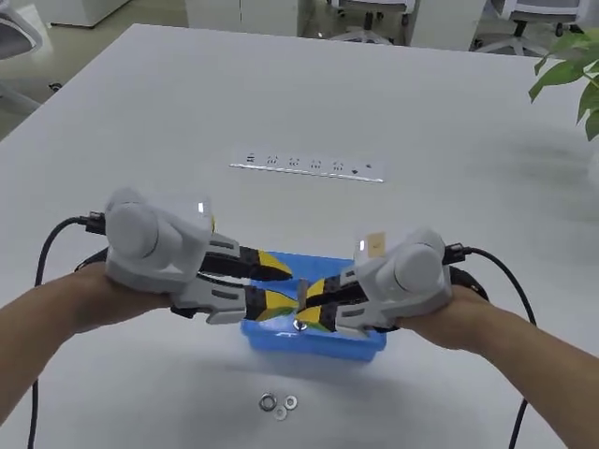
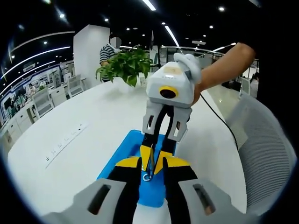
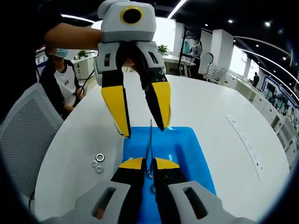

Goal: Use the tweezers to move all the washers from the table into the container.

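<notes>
My right gripper (image 3: pixel 149 164) clamps the tweezers (image 3: pixel 150 140) over the container (image 3: pixel 189 149), my left gripper (image 3: pixel 142 129) stands released, and three washers (image 3: pixel 97 163) on the table (image 3: pixel 210 107) are not yet moved.

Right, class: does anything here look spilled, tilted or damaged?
Nothing stands out. The blue container sits flat on the table, three washers lie together near it, and the right gripper is shut on the tweezers over it.

Beyond the white table (image 1: pixel 168 103) stand office chairs (image 1: pixel 367 19), a leafy plant (image 1: pixel 573 65) at its right edge, strip lights (image 2: pixel 148 4) above it
</notes>
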Available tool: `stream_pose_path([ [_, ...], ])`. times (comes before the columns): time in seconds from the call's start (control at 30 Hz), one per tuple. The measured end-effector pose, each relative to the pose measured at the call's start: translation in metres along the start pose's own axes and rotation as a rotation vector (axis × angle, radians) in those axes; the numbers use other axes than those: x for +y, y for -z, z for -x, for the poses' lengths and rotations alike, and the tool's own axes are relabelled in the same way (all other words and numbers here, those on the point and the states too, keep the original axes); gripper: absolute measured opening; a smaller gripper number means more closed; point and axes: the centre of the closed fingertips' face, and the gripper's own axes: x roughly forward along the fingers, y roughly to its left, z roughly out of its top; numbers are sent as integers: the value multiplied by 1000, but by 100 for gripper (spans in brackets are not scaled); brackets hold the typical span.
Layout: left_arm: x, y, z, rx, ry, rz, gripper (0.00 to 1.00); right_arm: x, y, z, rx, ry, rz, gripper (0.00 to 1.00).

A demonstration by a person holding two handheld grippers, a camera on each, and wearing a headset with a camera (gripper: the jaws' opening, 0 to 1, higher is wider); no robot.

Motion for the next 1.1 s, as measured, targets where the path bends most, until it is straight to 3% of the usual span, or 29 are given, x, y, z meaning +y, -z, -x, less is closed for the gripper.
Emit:
stream_pose_path([
  [0.43, 5, -1, -13, 8, 14, -24, 8, -2, 0, -1, -2, 2, -2, 9],
  [1.1, 3, -3, -12, -2, 22, -30, 6, -3, 1, 8, 8, 27, -27, 15],
])
